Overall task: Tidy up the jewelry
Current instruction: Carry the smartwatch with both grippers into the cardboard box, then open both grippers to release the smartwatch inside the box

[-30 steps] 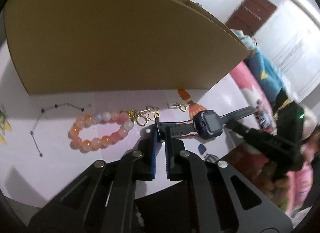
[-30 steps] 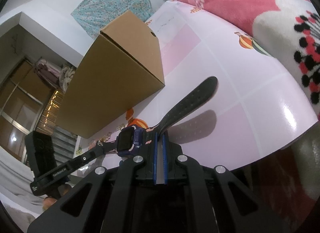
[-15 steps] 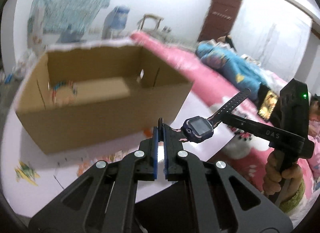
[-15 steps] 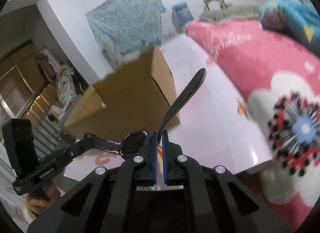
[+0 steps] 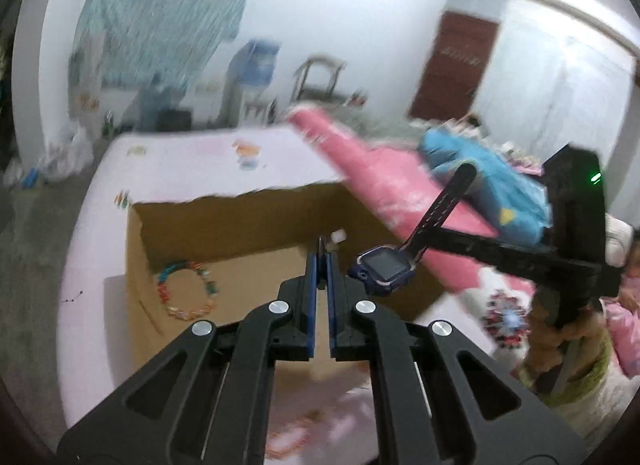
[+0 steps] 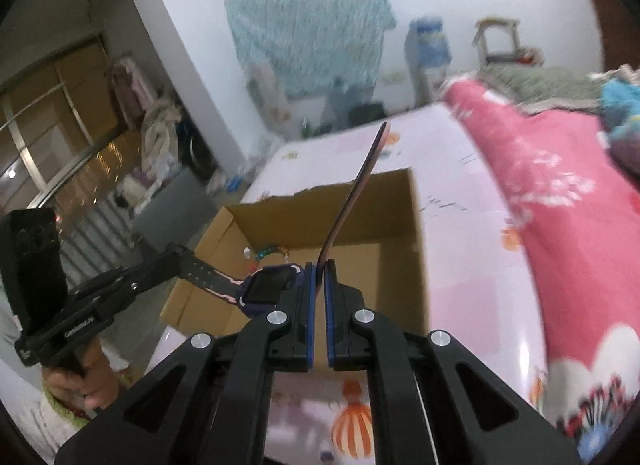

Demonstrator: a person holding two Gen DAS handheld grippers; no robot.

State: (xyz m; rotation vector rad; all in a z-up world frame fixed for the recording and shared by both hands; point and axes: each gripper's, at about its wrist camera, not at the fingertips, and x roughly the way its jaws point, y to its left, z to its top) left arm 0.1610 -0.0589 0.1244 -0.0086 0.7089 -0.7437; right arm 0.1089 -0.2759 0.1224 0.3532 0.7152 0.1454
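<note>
A dark blue smartwatch [image 5: 383,270] hangs in the air over an open cardboard box [image 5: 240,225]. My left gripper [image 5: 321,255] is shut on one strap end. My right gripper [image 6: 319,271] is shut on the other strap [image 6: 356,193], right next to the watch face [image 6: 269,285]. Each gripper shows in the other's view, the right one in the left wrist view [image 5: 520,253] and the left one in the right wrist view [image 6: 120,285]. A colourful bead bracelet [image 5: 186,290] lies on the box floor. The box also shows in the right wrist view [image 6: 400,225].
The box stands on a pale pink table [image 6: 460,225]. A pink flowered blanket [image 6: 560,205] lies along the table's right side. A thin dark chain [image 5: 71,297] lies on the table left of the box.
Both grippers have lifted the watch off the table and carried it up over the box opening. The view now looks down into the box.
</note>
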